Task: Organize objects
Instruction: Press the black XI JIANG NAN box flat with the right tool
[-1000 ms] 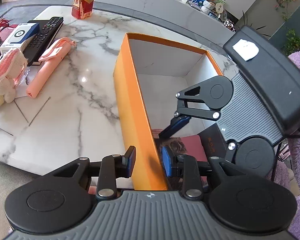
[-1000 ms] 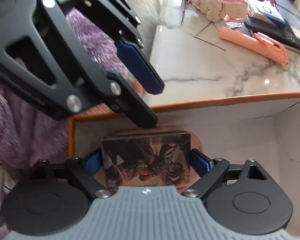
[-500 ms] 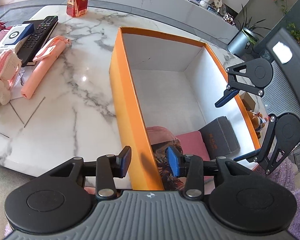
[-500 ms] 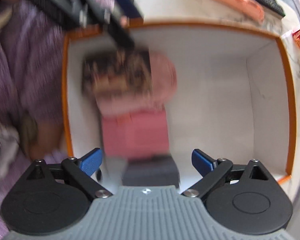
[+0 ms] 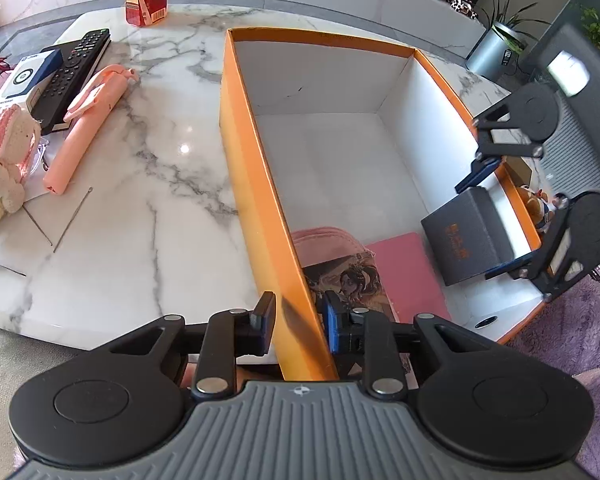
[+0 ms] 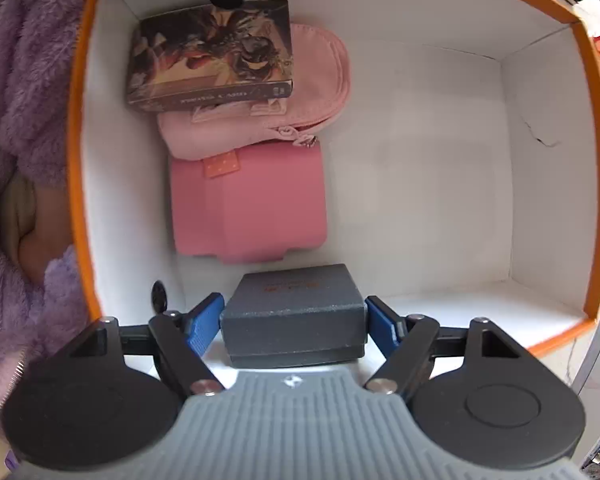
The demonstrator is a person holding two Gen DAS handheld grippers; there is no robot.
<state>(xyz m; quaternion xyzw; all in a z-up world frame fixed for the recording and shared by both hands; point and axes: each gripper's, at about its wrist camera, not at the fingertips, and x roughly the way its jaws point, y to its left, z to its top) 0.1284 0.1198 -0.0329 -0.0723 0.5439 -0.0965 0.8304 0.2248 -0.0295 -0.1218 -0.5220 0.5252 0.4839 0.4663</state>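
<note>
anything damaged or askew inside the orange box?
Small dark tear or scuff on the orange box's white inner wall. The illustrated box lies tilted, propped on the pink pouch. Otherwise tidy.

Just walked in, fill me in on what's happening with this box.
A person is packing things into an orange box. The left gripper straddles its near wall. The right gripper, jaws just closing, brackets a dark grey box inside, beside a pink case, pink pouch and illustrated book.

In the box [image 6: 548,92] on the bench [image 5: 148,200], 4 things lie in a row: book [image 6: 212,52] atop pouch [image 6: 260,128], then case [image 6: 248,208], then small box [image 6: 296,312].
</note>
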